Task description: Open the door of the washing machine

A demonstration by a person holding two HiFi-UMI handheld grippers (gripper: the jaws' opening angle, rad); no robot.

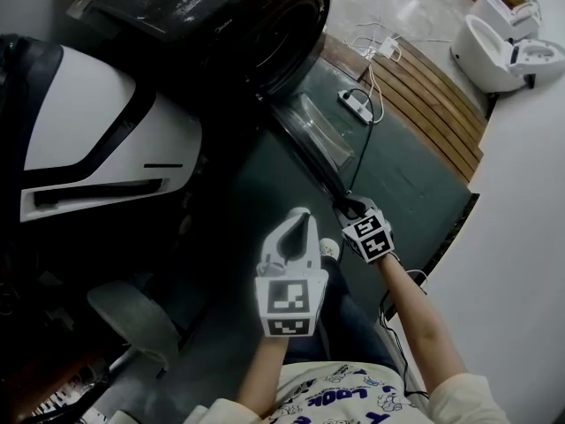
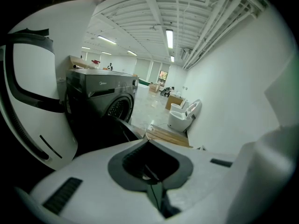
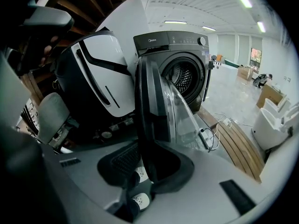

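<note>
Dark grey metal and smoked glass: the washer stands at the top of the head view with its drum mouth uncovered. Its door is swung well out from the front. Seen edge-on, the door's long line runs from the hinge at the washer straight out toward me.

My right gripper is at the door's outer end, farthest from the washer. Its fingers are clenched on the rim, which stands upright between them in the right gripper view. My left gripper hangs just beside the right one, also out from the washer. It is clear of the door, and its fingers are pressed together on nothing.

The right hand is the one that matters. I judge the task nearly done, and any further swing would carry the rim sideways, away from the drum.

- A large white and black shell stands close against the washer's side, opposite the door's swing.
- A power strip with loose cables lies on the floor just in front of the washer, past the door. It could catch the door's lower edge.
- Wooden slats lie beyond the strip.
- White toilets stand well away from the washer.
</note>
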